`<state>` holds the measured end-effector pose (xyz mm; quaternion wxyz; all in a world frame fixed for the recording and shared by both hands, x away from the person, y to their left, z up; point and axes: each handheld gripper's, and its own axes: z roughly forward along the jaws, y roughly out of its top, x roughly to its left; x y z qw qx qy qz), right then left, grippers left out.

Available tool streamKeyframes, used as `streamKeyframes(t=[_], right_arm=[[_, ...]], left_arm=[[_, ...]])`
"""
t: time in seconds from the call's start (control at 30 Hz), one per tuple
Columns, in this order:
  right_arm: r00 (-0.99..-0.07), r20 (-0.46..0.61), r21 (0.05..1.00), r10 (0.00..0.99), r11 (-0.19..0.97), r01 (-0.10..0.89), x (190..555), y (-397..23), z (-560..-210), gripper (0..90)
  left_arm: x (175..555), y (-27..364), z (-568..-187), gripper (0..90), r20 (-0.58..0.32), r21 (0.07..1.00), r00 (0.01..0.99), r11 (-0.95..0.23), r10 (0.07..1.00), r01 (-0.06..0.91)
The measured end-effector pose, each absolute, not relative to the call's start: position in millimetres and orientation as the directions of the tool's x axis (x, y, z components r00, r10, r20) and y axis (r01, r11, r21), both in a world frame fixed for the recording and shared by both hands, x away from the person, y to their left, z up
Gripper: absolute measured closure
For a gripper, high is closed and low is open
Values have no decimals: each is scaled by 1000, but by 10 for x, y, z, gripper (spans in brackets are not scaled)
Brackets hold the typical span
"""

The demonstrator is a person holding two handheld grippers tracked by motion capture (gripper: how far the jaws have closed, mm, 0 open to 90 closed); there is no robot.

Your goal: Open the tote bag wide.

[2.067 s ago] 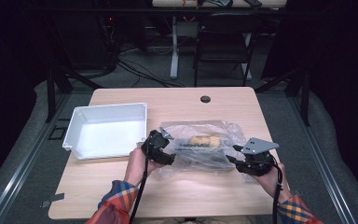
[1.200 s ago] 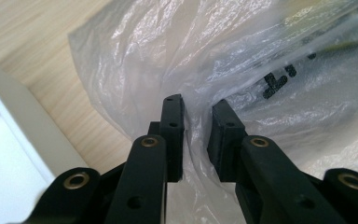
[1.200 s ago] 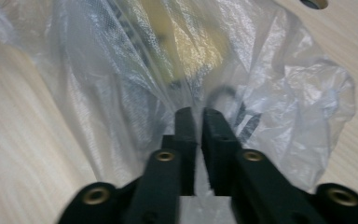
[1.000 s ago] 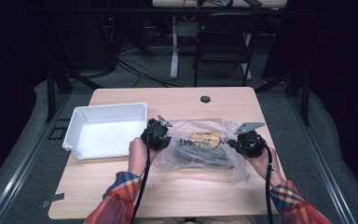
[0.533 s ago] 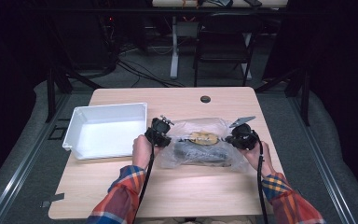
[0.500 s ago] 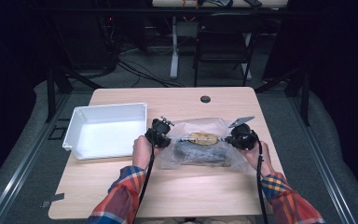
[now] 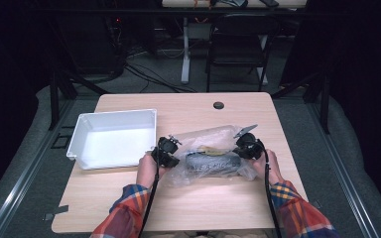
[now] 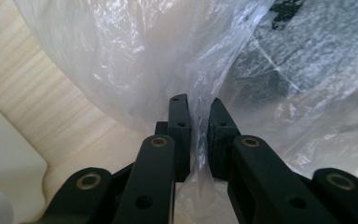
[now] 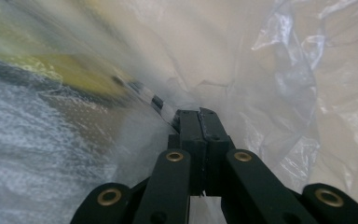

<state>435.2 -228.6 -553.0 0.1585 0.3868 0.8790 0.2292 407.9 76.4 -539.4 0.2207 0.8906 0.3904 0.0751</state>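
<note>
A clear plastic bag (image 7: pixel 209 154) lies on the wooden table (image 7: pixel 198 203), holding a dark bubble-wrapped object (image 7: pixel 212 162) and something yellow (image 7: pixel 209 149). My left gripper (image 7: pixel 170 148) is at the bag's left end, shut on a pinched fold of the plastic (image 8: pixel 198 135). My right gripper (image 7: pixel 241 144) is at the bag's right end, its jaws closed tight on the film (image 9: pixel 198 116). In the right gripper view the yellow thing (image 9: pixel 70 70) and the bubble wrap (image 9: pixel 37 154) show blurred through the bag.
A white tray (image 7: pixel 82 136) stands to the left of the bag, its corner (image 8: pixel 9 172) close to my left gripper. A dark round grommet (image 7: pixel 219 105) sits near the table's far edge. A chair (image 7: pixel 238 44) and cables lie beyond the table.
Both grippers have moved forward and inward onto the ends of the bag, and the bag has bunched up narrower between them.
</note>
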Motion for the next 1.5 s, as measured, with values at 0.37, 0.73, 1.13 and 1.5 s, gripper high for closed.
streamKeyframes(t=[0.37, 0.73, 1.13, 1.5], right_arm=[[-684, -13, 648, 730, 527, 551, 3985, -2544, -4949, 432], [-835, -112, 595, 539, 710, 378, 3487, -2018, -5073, 340], [-778, -184, 594, 601, 699, 400, 3503, -2068, -5177, 734], [-794, -126, 613, 594, 676, 409, 3472, -2091, -5172, 900]], left_arm=[[3998, 725, -5043, 554, 18, 558, 698, -586, 716, 587], [4154, 442, -4951, 461, 93, 541, 739, -657, 667, 525], [4393, 348, -5005, 694, 84, 464, 777, -714, 624, 524], [4421, 415, -5024, 824, 47, 523, 748, -654, 662, 546]])
